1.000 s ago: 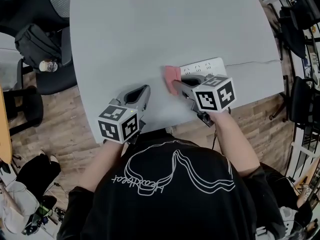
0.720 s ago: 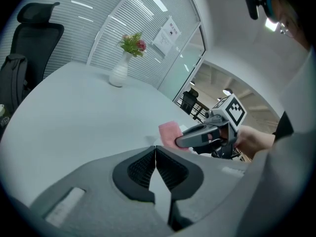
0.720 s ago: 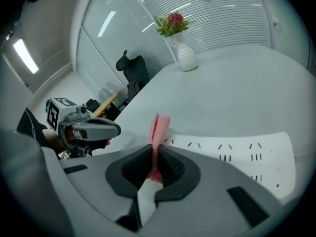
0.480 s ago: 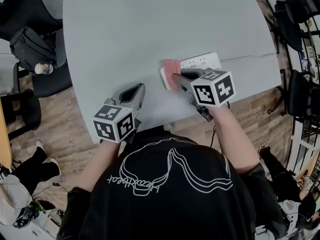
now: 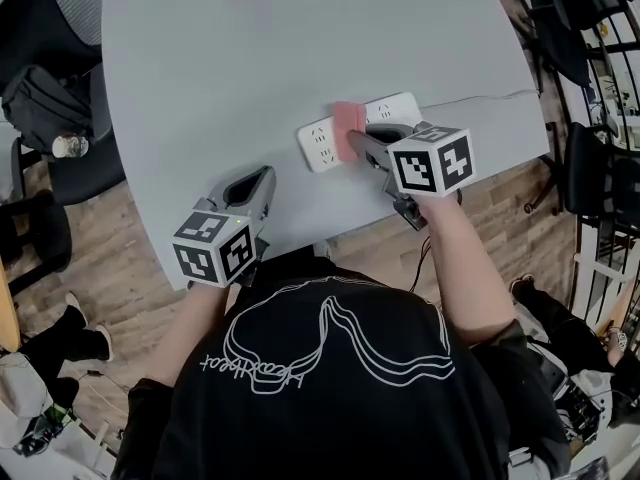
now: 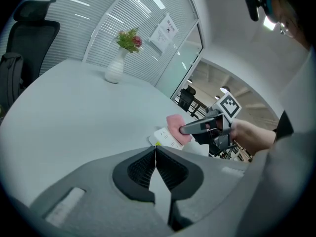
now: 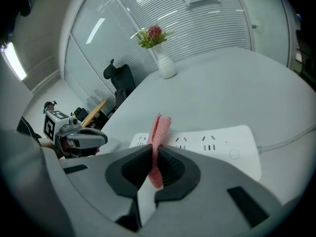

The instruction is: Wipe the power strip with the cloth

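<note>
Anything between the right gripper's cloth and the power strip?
Nothing visible. The right gripper is shut on the cloth, which hangs right over the middle of the power strip; no object lies between them.

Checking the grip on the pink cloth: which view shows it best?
Right gripper view: the pink cloth sits clamped between the right gripper's jaws, over the white power strip. Head view: seen from above. Left gripper view: small, distant.

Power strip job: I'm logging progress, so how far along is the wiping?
Done: the cloth is picked up, clamped in the right gripper. In hand: it is over the middle of the power strip. Left: the pictures can't show how much is wiped; both ends lie uncovered. The left gripper is shut, empty, off the strip.
</note>
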### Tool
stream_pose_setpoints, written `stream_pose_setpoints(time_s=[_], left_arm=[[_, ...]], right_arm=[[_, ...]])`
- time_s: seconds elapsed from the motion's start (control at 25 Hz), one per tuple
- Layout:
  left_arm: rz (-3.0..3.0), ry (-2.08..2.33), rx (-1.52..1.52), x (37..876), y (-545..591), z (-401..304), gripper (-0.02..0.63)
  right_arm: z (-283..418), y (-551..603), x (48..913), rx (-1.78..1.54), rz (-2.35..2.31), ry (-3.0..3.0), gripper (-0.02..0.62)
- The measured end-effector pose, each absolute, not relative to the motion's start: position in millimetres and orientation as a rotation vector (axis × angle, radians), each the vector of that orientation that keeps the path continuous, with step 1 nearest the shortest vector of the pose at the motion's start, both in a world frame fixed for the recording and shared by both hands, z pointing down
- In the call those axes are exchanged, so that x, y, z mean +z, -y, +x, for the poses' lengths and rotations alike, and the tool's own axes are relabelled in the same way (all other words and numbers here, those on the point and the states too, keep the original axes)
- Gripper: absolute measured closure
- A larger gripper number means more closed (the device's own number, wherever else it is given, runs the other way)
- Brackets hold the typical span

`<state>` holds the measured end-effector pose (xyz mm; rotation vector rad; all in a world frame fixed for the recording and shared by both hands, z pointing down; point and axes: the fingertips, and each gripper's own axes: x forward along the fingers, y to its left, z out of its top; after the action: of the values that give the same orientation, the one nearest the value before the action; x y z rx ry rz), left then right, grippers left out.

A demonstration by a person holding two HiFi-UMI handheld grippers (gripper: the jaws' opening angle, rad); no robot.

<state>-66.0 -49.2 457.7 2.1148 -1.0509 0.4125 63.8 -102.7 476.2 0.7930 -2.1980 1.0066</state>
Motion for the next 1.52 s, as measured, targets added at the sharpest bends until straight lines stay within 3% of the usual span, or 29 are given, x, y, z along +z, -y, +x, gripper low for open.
stream_pose_setpoints(time_s=[1.52], left_arm=[[2.147,1.029,0.455,456.4,58.1,-55.2,0.591]], right_arm=[[212.3,132.0,483.6,1.010,1.234,2.007,0.558]])
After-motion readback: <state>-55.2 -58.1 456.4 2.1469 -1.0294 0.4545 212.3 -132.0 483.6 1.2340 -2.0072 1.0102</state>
